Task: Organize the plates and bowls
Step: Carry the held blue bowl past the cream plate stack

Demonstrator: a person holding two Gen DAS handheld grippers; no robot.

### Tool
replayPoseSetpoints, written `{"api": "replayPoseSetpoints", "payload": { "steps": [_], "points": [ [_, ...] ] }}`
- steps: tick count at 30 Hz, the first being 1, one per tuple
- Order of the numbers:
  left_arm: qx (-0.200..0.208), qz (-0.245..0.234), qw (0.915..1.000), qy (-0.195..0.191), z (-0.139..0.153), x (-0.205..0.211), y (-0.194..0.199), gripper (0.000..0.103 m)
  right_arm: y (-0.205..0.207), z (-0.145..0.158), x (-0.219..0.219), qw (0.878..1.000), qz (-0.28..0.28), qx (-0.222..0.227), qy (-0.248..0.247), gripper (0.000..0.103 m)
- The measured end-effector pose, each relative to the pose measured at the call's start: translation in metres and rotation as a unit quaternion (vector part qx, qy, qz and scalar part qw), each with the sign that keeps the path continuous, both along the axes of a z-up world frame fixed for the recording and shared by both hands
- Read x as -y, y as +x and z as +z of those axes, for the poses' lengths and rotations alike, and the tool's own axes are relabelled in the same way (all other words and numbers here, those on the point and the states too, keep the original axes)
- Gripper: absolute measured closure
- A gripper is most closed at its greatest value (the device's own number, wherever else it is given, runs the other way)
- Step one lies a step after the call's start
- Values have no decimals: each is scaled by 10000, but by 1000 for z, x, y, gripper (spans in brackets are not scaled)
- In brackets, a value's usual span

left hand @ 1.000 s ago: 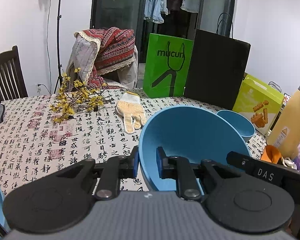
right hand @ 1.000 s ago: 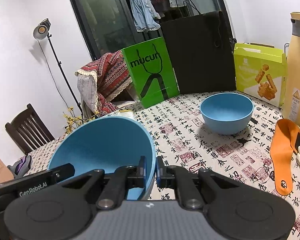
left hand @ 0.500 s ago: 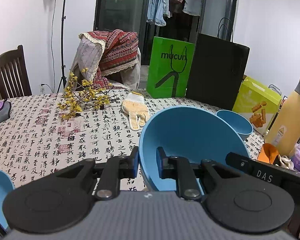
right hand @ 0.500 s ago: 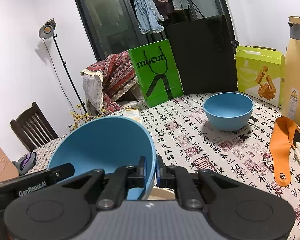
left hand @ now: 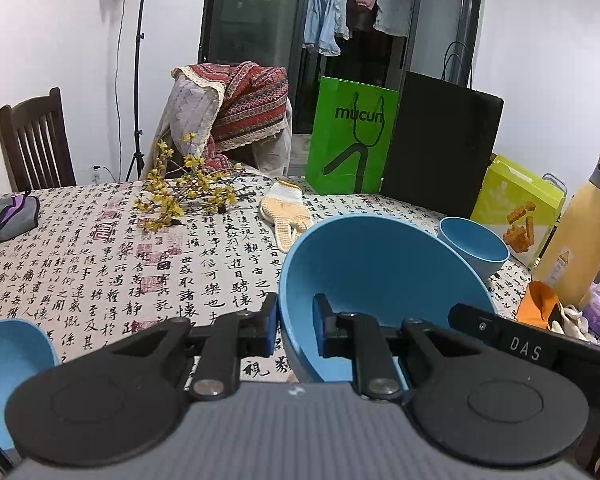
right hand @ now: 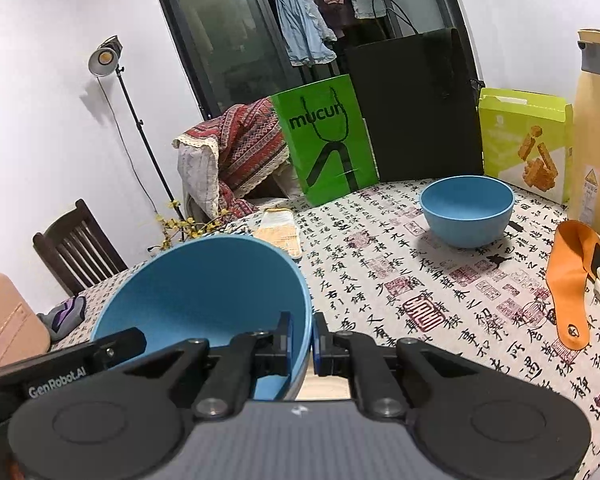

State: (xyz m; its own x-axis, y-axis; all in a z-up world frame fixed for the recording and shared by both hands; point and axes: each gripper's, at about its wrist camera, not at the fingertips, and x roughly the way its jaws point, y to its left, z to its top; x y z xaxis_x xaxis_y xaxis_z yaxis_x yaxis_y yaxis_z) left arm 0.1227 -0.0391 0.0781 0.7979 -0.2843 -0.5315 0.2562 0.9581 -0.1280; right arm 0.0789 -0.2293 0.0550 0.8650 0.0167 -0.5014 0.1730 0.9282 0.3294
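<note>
A large blue bowl (left hand: 376, 276) is held tilted above the table by both grippers. My left gripper (left hand: 295, 322) straddles its left rim, one finger inside and one outside, with a small gap around the rim. My right gripper (right hand: 301, 338) is shut on the bowl's right rim (right hand: 204, 292). A smaller blue bowl (right hand: 467, 210) stands on the table at the right back; it also shows in the left wrist view (left hand: 474, 246). Another blue dish (left hand: 8, 364) shows at the lower left edge.
The table (left hand: 100, 264) has a calligraphy-print cloth. On it lie yellow flower sprigs (left hand: 188, 196), a knit glove (left hand: 286, 214), a green bag (left hand: 350, 136), a black bag (left hand: 440, 144), a green snack box (right hand: 526, 140), a tan bottle (right hand: 598, 128) and an orange shoehorn (right hand: 572, 276).
Both grippers and the large bowl have risen and drawn back a little; more of the table shows. The blue dish at the lower left has come further into view.
</note>
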Motion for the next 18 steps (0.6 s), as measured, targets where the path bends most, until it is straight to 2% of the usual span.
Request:
{"api": "replayPoseSetpoints", "payload": {
  "steps": [18],
  "points": [
    [28, 67, 10000, -29, -6, -24, -16, 85, -13, -6, -19, 9999, 97, 34, 87, 94]
  ]
}}
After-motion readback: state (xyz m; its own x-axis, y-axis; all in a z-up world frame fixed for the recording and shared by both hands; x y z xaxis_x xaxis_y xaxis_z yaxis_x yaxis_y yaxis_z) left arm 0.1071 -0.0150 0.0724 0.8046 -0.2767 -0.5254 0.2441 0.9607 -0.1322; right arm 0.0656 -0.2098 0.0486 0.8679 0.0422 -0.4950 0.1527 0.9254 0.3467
